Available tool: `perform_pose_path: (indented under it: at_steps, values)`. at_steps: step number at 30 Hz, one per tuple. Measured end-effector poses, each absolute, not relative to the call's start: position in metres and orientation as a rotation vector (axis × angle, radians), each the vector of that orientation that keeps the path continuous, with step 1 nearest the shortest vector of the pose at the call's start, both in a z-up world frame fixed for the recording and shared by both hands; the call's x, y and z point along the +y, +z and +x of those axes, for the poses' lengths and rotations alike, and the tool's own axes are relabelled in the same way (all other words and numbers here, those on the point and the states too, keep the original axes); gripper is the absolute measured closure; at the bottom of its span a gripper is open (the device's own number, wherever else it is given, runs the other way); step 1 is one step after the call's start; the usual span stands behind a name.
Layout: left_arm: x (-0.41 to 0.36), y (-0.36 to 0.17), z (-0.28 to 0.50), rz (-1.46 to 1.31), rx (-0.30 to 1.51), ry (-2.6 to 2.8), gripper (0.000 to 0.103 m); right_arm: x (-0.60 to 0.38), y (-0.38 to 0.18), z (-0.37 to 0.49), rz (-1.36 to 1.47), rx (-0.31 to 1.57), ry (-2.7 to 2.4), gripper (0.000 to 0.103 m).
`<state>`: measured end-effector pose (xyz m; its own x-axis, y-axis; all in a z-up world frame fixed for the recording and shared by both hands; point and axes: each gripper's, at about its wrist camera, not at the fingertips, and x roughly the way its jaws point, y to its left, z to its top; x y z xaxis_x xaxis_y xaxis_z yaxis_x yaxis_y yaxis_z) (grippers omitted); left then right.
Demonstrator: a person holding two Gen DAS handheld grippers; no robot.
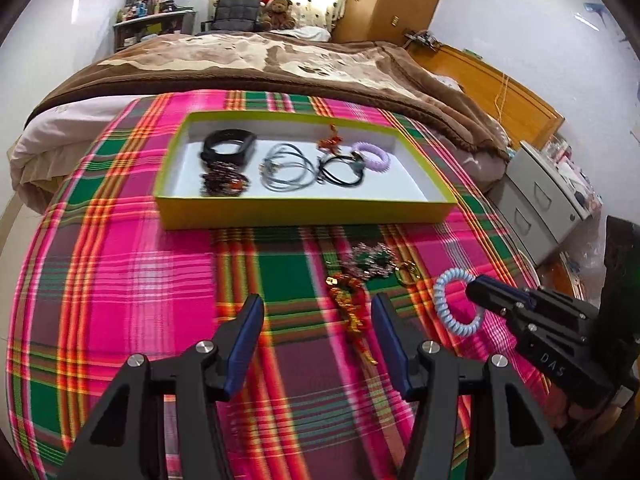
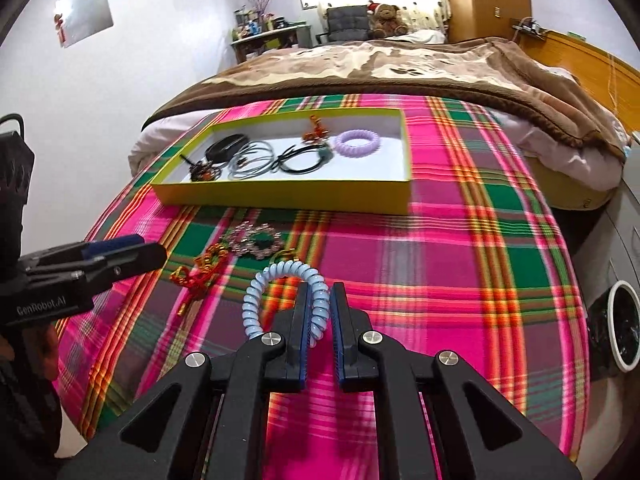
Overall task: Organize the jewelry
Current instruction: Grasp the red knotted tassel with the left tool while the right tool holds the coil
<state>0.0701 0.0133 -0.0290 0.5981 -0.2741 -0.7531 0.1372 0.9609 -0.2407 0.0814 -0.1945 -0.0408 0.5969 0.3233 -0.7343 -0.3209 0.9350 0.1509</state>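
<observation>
A yellow-green tray (image 1: 304, 213) (image 2: 280, 196) on the plaid cloth holds a black band (image 1: 228, 145), grey rings (image 1: 286, 170), black cords (image 1: 340, 170), a lilac coil tie (image 1: 372, 157) (image 2: 357, 141) and beaded pieces. In front of it lie a beaded bracelet (image 1: 370, 259) (image 2: 256, 240), a red-gold charm (image 1: 350, 308) (image 2: 200, 272) and a gold ring (image 1: 406, 273). My right gripper (image 2: 320, 292) is shut on a light blue coil tie (image 2: 280, 280) (image 1: 456, 304). My left gripper (image 1: 318, 308) is open, its fingers either side of the red-gold charm.
The plaid cloth (image 1: 120, 280) covers the bed's near end; a brown blanket (image 1: 280, 60) lies beyond the tray. Grey drawers (image 1: 536, 200) stand to the right of the bed. A white-rimmed bin (image 2: 624, 328) is at the right.
</observation>
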Motion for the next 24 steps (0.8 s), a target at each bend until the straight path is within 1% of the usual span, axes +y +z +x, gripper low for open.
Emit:
perform_pose_path:
  at_steps: [5, 9, 17, 20, 24]
  values:
    - [-0.003, -0.036, 0.076, -0.14, 0.924, -0.251, 0.045, -0.208, -0.04, 0.081, 0.028, 0.844, 0.358, 0.093]
    - [-0.02, -0.04, 0.079, -0.069, 0.927, -0.226, 0.045, -0.214, -0.039, 0.08, 0.036, 0.838, 0.358, 0.093]
    - [-0.026, -0.048, 0.086, -0.076, 0.946, -0.214, 0.045, -0.221, -0.038, 0.08, 0.054, 0.829, 0.364, 0.093]
    - [-0.03, -0.049, 0.085, -0.036, 0.937, -0.189, 0.045, -0.224, -0.037, 0.079, 0.061, 0.823, 0.364, 0.093]
    - [-0.033, -0.051, 0.086, -0.008, 0.933, -0.163, 0.052, -0.226, -0.037, 0.079, 0.07, 0.82, 0.369, 0.093]
